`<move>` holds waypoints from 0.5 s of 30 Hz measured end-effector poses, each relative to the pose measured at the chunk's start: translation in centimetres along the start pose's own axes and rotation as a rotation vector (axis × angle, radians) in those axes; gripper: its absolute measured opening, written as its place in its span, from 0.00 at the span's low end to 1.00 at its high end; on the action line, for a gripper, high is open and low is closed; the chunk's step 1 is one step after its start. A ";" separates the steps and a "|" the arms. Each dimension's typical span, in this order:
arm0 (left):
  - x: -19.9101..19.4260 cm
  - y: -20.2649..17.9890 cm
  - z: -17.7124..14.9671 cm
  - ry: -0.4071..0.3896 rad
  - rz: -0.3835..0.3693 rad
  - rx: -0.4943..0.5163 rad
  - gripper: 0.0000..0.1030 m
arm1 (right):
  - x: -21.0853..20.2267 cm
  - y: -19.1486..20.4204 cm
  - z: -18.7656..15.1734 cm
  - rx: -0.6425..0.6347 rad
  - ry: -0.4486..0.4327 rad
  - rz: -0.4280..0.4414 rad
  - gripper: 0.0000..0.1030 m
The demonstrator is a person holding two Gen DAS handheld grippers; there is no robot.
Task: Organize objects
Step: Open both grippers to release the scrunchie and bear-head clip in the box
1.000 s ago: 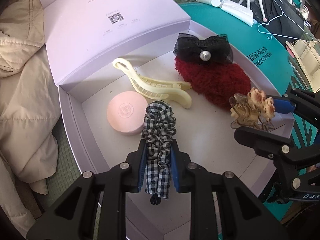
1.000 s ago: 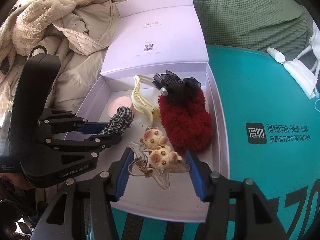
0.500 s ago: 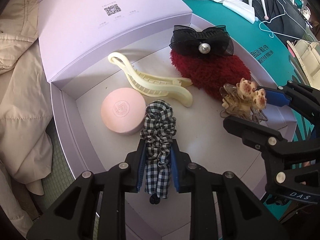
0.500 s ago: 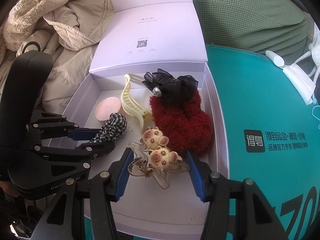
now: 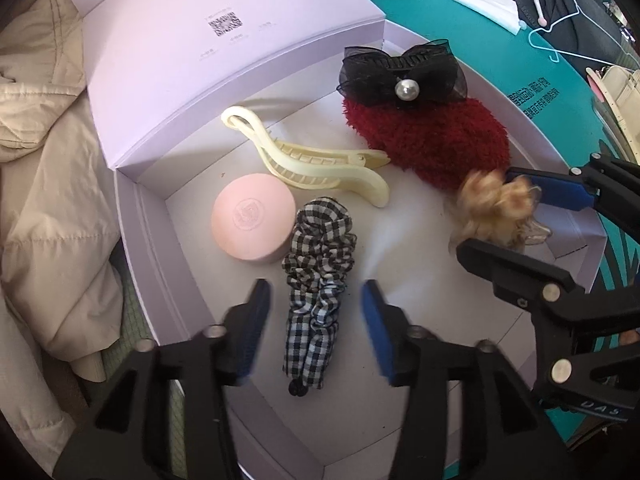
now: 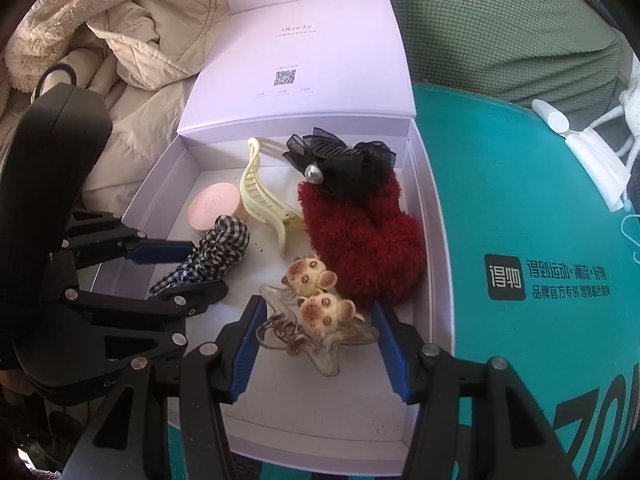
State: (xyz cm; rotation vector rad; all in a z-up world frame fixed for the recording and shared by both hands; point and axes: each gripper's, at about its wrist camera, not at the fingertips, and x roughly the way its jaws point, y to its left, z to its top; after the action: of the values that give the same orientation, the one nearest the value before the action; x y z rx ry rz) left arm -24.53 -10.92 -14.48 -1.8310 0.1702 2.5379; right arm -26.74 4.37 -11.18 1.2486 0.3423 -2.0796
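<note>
An open lilac box (image 5: 132,216) (image 6: 428,184) holds hair accessories. My left gripper (image 5: 316,300) is open, its jaws on either side of a black-and-white checked scrunchie (image 5: 320,264) (image 6: 216,252) lying on the box floor. My right gripper (image 6: 318,320) holds a clear star clip with two bear charms (image 6: 316,304) between its blue pads; the clip shows blurred in the left wrist view (image 5: 496,210). Also in the box are a pink round case (image 5: 254,222), a cream claw clip (image 5: 316,164), a red fluffy piece (image 5: 432,144) and a black bow with a pearl (image 5: 400,74).
The box lid (image 5: 208,36) stands open at the back. A beige jacket (image 5: 44,152) lies to the left. The teal surface (image 6: 532,208) on the right carries white tubes (image 6: 592,152) and a hanger (image 5: 560,36).
My left gripper has opened and let go of the checked scrunchie, which now lies on the box floor. The right gripper still holds the bear clip and has moved slightly.
</note>
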 end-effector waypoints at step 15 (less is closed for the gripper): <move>-6.0 -0.5 -0.9 -0.084 0.020 -0.030 0.56 | -3.8 0.6 -0.4 -0.023 -0.055 -0.011 0.59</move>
State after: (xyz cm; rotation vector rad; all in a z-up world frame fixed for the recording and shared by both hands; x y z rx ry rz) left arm -21.74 -10.16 -9.08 -1.7377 0.1517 2.6391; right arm -24.85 5.78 -8.05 1.1762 0.3486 -2.1093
